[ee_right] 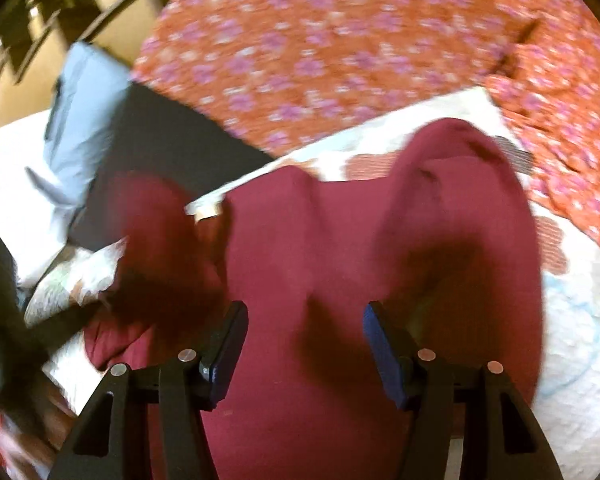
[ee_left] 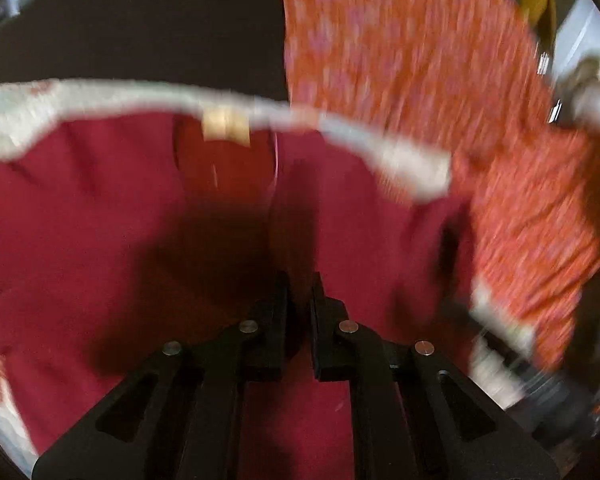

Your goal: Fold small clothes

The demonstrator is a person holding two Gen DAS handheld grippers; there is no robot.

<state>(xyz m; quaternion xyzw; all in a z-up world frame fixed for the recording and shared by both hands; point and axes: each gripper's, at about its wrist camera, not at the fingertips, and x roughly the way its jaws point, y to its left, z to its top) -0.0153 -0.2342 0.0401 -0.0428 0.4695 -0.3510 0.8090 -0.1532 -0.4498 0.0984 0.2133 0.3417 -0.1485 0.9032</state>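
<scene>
The dark red garment (ee_left: 120, 240) lies spread on a white patterned cloth (ee_left: 16, 120), right under and in front of both tools. It fills most of what each camera sees. An orange flowery fabric (ee_left: 400, 60) hangs or lies past it, off to the right of the left hand-held gripper (ee_left: 299, 292).

The left hand-held gripper has its two fingers almost together. A bit of red cloth seems to sit in the small gap, but the picture is blurry, so I cannot tell if it is really pinching it.

The right hand-held gripper (ee_right: 305, 332) is spread wide, with nothing between its fingers. The dark red garment (ee_right: 300, 260) lies just under it, and a bump of it rises ahead and a little to the right. The orange flowery fabric (ee_right: 320, 40) is farther ahead.

The step looks like getting a good hold for a fold. To do it well, the right tool should come down on an edge of the red cloth and pinch only one layer. Both tools should then lift evenly, so the cloth does not bunch. Keep away from the orange fabric, so it does not get dragged along.
</scene>
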